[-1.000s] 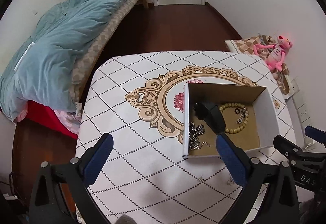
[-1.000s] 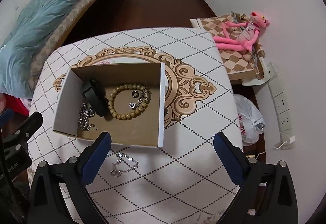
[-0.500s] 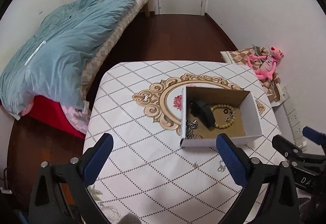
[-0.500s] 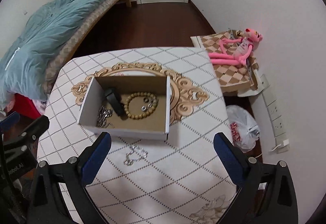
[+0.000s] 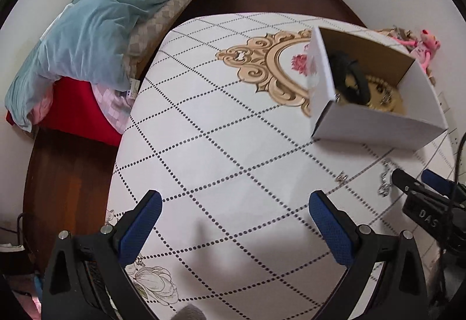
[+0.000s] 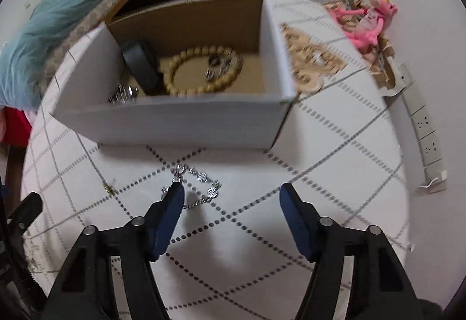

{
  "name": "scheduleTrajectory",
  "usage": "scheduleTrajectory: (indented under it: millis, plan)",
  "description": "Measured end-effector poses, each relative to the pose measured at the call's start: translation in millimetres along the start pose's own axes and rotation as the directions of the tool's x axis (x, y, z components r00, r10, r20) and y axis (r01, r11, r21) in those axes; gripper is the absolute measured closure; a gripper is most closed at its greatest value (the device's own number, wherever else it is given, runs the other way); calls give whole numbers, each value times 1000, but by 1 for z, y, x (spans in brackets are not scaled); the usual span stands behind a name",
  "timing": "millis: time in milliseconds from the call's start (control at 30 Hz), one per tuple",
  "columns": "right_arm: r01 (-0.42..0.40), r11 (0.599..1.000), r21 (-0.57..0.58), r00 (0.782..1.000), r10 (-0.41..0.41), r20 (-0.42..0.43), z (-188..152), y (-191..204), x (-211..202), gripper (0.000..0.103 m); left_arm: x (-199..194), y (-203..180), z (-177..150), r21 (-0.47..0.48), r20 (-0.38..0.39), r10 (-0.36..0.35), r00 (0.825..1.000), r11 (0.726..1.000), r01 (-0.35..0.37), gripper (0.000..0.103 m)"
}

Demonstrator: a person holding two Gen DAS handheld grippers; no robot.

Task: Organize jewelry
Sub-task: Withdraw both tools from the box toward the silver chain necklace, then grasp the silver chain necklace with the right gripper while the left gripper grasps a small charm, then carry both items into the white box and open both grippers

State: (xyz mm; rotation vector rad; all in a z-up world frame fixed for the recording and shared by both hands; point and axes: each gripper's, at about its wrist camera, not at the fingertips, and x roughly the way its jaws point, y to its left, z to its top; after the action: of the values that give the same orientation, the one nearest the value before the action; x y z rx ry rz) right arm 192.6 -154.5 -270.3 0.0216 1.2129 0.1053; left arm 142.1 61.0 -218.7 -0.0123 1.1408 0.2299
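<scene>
A white cardboard box (image 6: 174,119) stands on the patterned table (image 6: 262,232). It holds a wooden bead bracelet (image 6: 201,72), a black band (image 6: 142,66) and a silver chain (image 6: 123,93). A silver bracelet (image 6: 195,183) lies on the table in front of the box. My right gripper (image 6: 231,197) is open and low over the table, its left fingertip (image 6: 174,197) at the bracelet. My left gripper (image 5: 233,209) is open and empty over bare table, left of the box (image 5: 375,127). A small earring (image 5: 341,176) lies near the bracelet (image 5: 384,177).
A bed with a blue quilt (image 5: 102,23) lies left of the table. A pink plush toy (image 6: 370,20) and a power strip (image 6: 422,127) are on the floor at the right. The table's edge curves close on the left.
Both grippers have dropped from high above to low over the table. The right one has closed in on the silver bracelet in front of the box, narrowing somewhat; the left one has shifted left.
</scene>
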Motion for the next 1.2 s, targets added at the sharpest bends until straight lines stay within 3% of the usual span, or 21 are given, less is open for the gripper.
scheduleTrajectory:
  millis: [67,133,200,233,567,733,833,900,1000,1200]
  plan:
    - [35,999,-38,999,-34,42,-5,8,0,38,4,-1,-2,13,-5,7,1000,1000,-7,0]
    - [35,999,-34,997,-32,71,-10,9,-1,50,9,-3,-3,19,-14,4,1000,1000,-4,0]
    - [35,999,-42,996,-32,85,-12,9,-4,99,12,-5,-3,18,-20,-7,1000,1000,7,0]
    - [33,999,-43,996,-29,78,-13,9,-4,101,14,-7,-2,19,-21,-13,1000,1000,13,0]
    - [-8,995,101,998,2,65,-30,-55,-32,102,18,-60,1,122,20,-115,993,986,112,4]
    - [1,989,147,998,-11,64,-34,-76,-34,102,28,-82,-3,183,-3,-148,989,972,146,33]
    - [1,987,159,998,-10,59,-33,-80,-32,102,28,-88,-4,200,11,-176,984,965,170,62]
    - [-2,987,162,998,-7,58,-35,-82,-30,102,27,-90,-3,206,13,-199,980,960,192,86]
    - [-10,987,161,998,0,58,-34,-80,-29,102,26,-93,-2,216,17,-205,979,956,197,96]
    - [-59,986,155,994,44,96,-29,-76,-45,102,15,-85,1,198,45,-238,970,954,225,97]
